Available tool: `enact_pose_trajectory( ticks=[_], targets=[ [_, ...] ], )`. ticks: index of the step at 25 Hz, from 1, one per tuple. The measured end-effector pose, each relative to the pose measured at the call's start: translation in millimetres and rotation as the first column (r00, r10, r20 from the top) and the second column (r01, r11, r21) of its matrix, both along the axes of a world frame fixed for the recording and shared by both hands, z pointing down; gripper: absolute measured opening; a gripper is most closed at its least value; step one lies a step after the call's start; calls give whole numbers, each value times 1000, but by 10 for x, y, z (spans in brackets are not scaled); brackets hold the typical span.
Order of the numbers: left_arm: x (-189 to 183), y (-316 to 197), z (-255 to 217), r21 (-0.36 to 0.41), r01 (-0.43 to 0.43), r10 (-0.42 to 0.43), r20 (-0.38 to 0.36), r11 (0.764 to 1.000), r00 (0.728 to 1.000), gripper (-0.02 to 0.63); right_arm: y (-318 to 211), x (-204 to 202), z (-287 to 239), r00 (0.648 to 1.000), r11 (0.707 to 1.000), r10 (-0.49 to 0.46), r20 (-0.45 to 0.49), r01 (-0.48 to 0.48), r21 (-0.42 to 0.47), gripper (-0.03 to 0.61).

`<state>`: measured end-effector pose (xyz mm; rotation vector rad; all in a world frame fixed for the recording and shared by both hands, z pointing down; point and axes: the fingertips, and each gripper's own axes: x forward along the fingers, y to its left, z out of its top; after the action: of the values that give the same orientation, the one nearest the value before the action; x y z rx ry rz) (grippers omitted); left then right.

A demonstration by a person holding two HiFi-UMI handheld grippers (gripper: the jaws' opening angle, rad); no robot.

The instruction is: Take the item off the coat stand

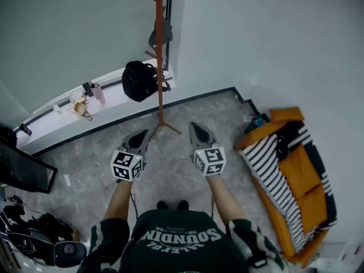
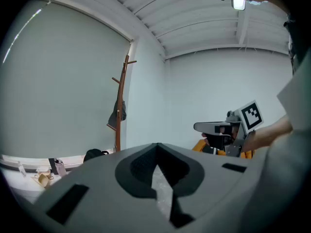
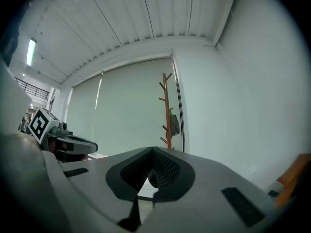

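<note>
Both tongs are pinched together and empty. The left tongs and right tongs sit mid-frame in the head view, pointing up-frame at the stand and well apart from it. The grey item hangs high on it, at upper centre (the black bag seems to rest on the sill, not the stand). Best to step in first and spread one pair. Then nip the item near where it hangs and lift it up over its peg rather than tug outward, lest the stand tip.
</note>
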<state>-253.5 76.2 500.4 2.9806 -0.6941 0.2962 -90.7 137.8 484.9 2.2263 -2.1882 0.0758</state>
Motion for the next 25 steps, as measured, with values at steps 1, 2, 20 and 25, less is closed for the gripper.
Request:
enact_pose_trajectory(
  ticks=[1,2,20,25],
  targets=[
    [14,2,-8,-3,0,0,1,1000,1000,2,6,23,-6,1000,1000,4,3,-4,-1,-2],
    [29,2,-13,-6,-1,1,2,1000,1000,2,12,46,-12,1000,1000,8,7,-8,0,-2],
    [316,207,123,-34,17,-16,18,999,1000,2,206,228,109,999,1000,-26,29,26,8,0],
    [496,397,155,-36,12,-12,22,999,1000,2,384,323,180,999,999,-43,22,43,-1,-2]
  ],
)
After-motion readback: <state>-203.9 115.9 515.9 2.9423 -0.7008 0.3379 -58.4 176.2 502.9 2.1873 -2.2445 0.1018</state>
